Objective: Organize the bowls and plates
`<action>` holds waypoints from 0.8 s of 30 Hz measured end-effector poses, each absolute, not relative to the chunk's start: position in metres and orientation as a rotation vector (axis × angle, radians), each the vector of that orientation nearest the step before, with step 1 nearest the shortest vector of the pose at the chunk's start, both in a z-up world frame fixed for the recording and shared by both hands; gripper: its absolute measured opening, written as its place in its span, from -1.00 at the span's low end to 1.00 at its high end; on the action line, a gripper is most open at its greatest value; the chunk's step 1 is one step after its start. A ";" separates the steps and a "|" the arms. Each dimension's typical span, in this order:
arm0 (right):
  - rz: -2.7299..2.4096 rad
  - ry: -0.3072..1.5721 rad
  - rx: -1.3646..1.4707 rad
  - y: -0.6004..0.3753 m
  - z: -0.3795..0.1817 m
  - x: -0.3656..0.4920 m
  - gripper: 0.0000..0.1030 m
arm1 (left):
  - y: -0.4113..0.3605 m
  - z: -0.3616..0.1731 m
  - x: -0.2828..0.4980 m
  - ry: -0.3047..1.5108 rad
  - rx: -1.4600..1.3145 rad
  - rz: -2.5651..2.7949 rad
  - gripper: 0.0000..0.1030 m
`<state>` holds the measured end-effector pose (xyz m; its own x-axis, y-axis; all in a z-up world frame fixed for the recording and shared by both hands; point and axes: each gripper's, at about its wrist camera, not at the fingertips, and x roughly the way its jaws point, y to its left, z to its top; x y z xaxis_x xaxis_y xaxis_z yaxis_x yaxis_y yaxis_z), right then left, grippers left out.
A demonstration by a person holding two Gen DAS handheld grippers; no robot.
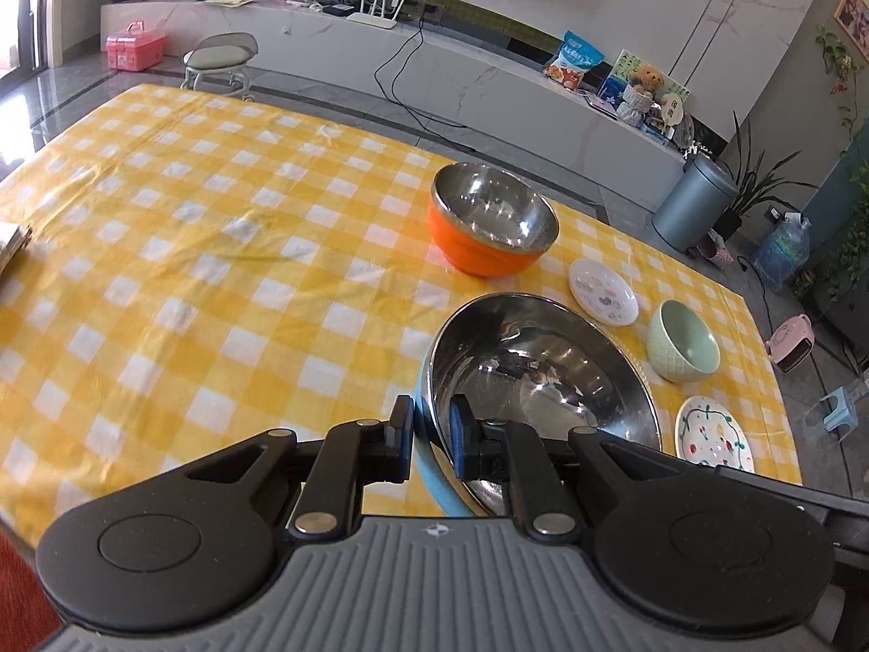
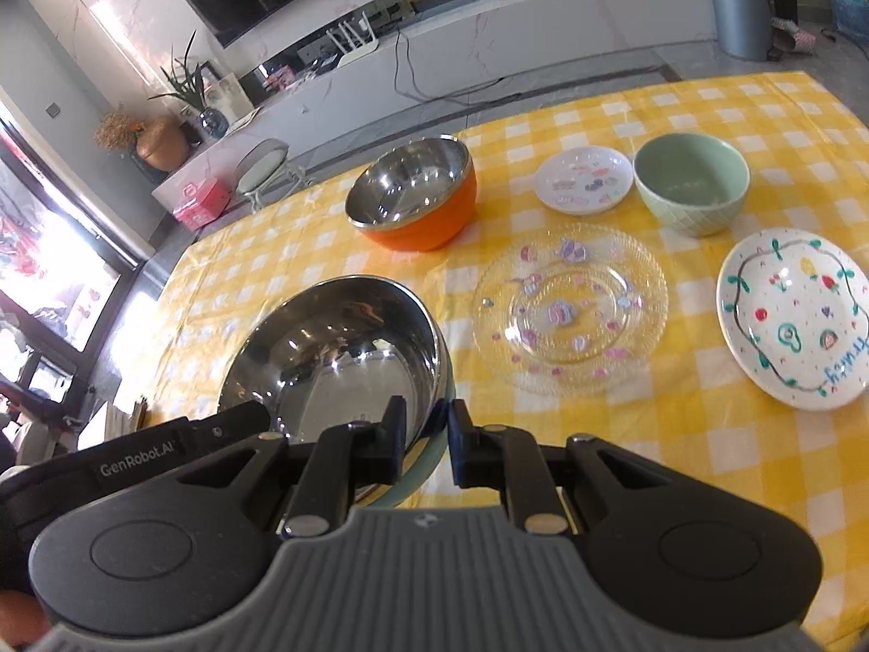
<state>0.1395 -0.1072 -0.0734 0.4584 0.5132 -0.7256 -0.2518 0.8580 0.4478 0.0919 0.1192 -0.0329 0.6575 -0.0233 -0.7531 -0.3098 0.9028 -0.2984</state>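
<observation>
Both tongs, left (image 1: pixel 432 437) and right (image 2: pixel 426 437), pinch rim of shiny steel bowl with blue outside (image 1: pixel 543 375); orange steel bowl (image 1: pixel 491 220) lies straight ahead.

Left tool (image 1: pixel 432 437) covers the near rim of the steel bowl (image 1: pixel 543 375). Painted plate (image 1: pixel 714 434) is partly behind the tool's body, near right. Glass plate is hidden in the left view. Brown object (image 1: pixel 12 243) is cut off at the left edge, unidentifiable. Right tool (image 2: pixel 426 437) covers the bowl's near edge.

Both wrist views look low across the checked table (image 1: pixel 190 250), sharing the close steel bowl (image 2: pixel 331 348).
</observation>
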 end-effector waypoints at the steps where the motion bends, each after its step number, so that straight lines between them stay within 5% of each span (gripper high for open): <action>1: 0.482 0.996 0.298 -0.109 -0.073 0.138 -0.72 | 0.118 -0.033 0.089 0.844 -0.429 0.169 -0.71; 24: 0.409 1.113 0.316 -0.138 -0.118 0.108 -0.76 | 0.087 -0.083 0.068 0.977 -0.395 0.133 -0.71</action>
